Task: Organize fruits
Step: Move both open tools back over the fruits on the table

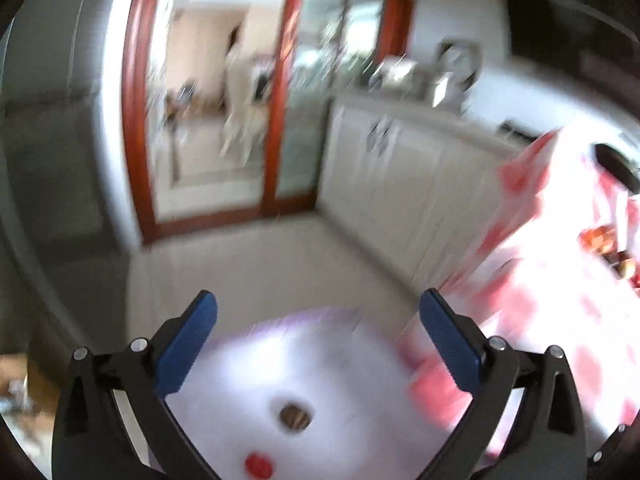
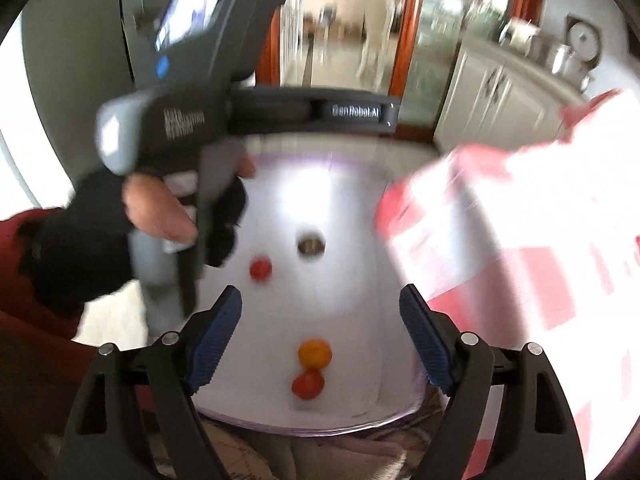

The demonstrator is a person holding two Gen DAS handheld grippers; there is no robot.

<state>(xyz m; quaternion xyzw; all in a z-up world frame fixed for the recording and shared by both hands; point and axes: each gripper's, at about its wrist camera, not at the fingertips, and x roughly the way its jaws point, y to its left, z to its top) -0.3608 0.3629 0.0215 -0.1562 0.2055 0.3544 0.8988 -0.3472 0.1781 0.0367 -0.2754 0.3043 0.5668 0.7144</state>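
A white top (image 2: 340, 208) with a round hole (image 2: 311, 245) in its middle carries three small fruits. A red one (image 2: 261, 270) lies left of the hole. An orange one (image 2: 315, 354) touches another red one (image 2: 307, 385) near the front edge. My right gripper (image 2: 320, 308) hangs above them, open and empty. In the left wrist view my left gripper (image 1: 318, 308) is wide open with nothing in it, above the same white top (image 1: 320, 360), its hole (image 1: 296, 416) and a red fruit (image 1: 259, 466). Both views are blurred.
A gloved hand (image 2: 152, 208) holds the grey handle (image 2: 208, 120) of the left tool over the top's left side. A red-and-white checked cloth (image 2: 520, 240) covers a table at the right, with more fruit (image 1: 600, 240) on it. White cabinets (image 1: 400, 160) and a doorway (image 1: 208, 120) stand behind.
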